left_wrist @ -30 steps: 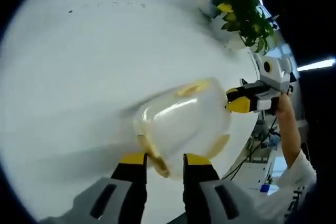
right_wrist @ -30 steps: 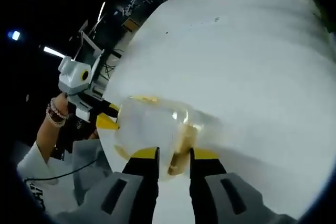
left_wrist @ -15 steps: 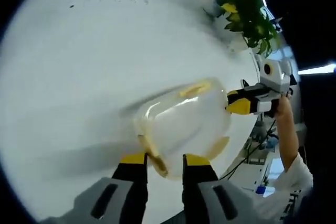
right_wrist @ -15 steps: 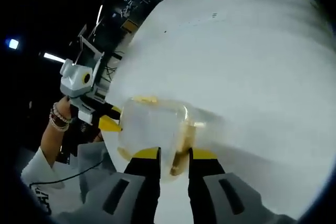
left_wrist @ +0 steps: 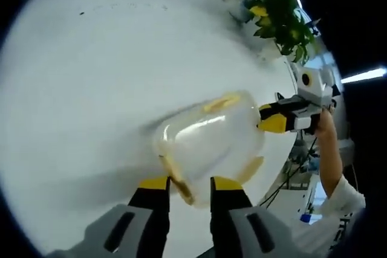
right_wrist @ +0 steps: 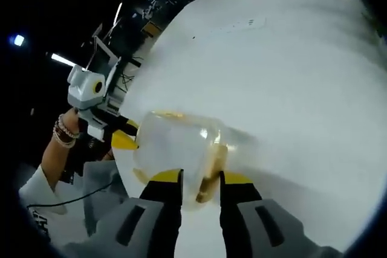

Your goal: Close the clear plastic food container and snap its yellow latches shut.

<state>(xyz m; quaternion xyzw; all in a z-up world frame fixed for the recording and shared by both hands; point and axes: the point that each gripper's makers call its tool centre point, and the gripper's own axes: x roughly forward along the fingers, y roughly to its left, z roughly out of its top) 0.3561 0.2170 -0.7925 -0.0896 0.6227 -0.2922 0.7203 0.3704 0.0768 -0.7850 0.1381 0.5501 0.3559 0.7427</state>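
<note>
- White desk (left_wrist: pixel 91 77) is seen beneath the clear container (left_wrist: pixel 211 143), which is held between both tools.
- Left hand-held gripper (left_wrist: pixel 188 184) is clamped on a yellow latch (left_wrist: pixel 175 176) (near end).
- Right hand-held gripper (right_wrist: pixel 201 177) is closed on the opposite latch (right_wrist: pixel 211 170), its wrist raised.

– Lighting? 
– Bright overhead, white table (left_wrist: pixel 121 58) nearly blown out. Dark room behind, strip lights (left_wrist: pixel 363 75) glowing far right; another strip (right_wrist: pixel 63 60) far left in right gripper view.
– Sharpness?
– Soft all over. Clear container (left_wrist: pixel 208 143) smeared, glare streak on its lid. Faint grey shadow trailing left of it.
– Edges?
– Heavy fisheye bend, table rim curved, plant (left_wrist: pixel 281 16) slightly blurred.
</note>
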